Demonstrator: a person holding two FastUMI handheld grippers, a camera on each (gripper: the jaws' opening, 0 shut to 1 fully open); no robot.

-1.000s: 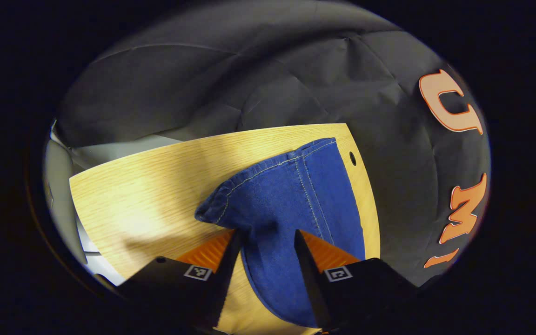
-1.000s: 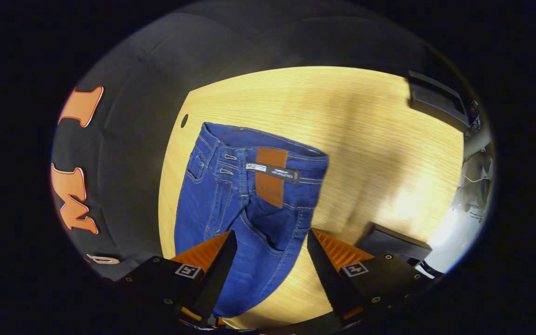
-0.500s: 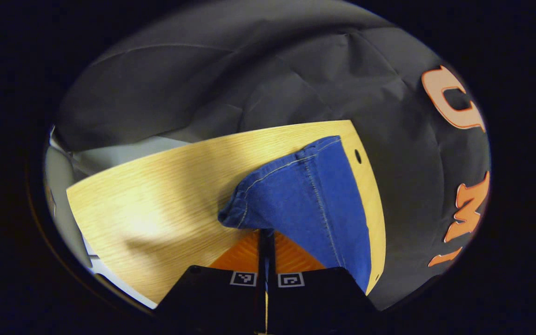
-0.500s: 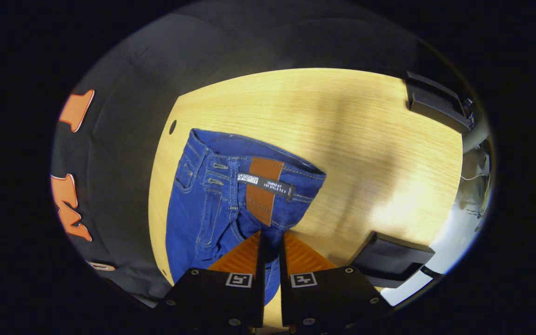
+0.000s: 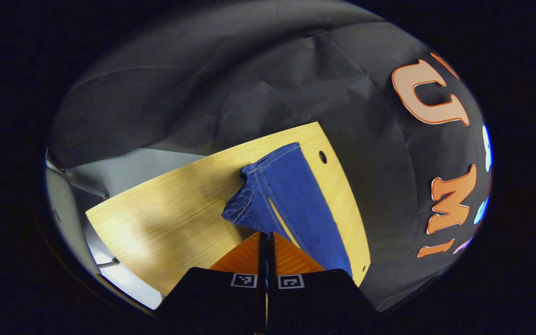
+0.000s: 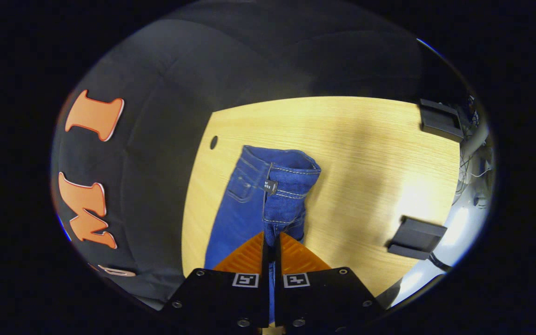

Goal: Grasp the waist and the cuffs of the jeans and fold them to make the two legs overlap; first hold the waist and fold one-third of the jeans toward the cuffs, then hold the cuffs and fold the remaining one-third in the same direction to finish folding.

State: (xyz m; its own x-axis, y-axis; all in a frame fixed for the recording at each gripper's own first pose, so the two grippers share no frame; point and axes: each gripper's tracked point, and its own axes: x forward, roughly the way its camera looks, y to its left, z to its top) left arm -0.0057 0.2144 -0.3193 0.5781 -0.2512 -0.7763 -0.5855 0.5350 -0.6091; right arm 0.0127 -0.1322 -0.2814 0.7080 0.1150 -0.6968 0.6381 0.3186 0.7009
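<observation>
Blue jeans [image 5: 296, 195] lie along the far edge of a wooden table [image 5: 170, 218]. My left gripper [image 5: 265, 234] is shut on the near edge of the leg close to the cuffs [image 5: 258, 174], and that denim is pulled up into a bunch. In the right gripper view the same jeans [image 6: 242, 209] show their waist [image 6: 291, 174], which is raised and folded over on itself. My right gripper [image 6: 271, 237] is shut on the near side of the denim just below the waist. The cloth pinched between each pair of fingers is hidden.
A black block [image 6: 417, 237] sits near the table's [image 6: 365, 186] right edge and another black block [image 6: 440, 121] at its far right corner. A small round hole [image 6: 213, 142] lies beside the waist, another hole [image 5: 322, 157] beside the cuffs. Black cloth wall stands behind.
Both grippers went from open around the denim to shut on it, then rose, lifting the near edge of the jeans so the cuffs and the waist bunch upward.
</observation>
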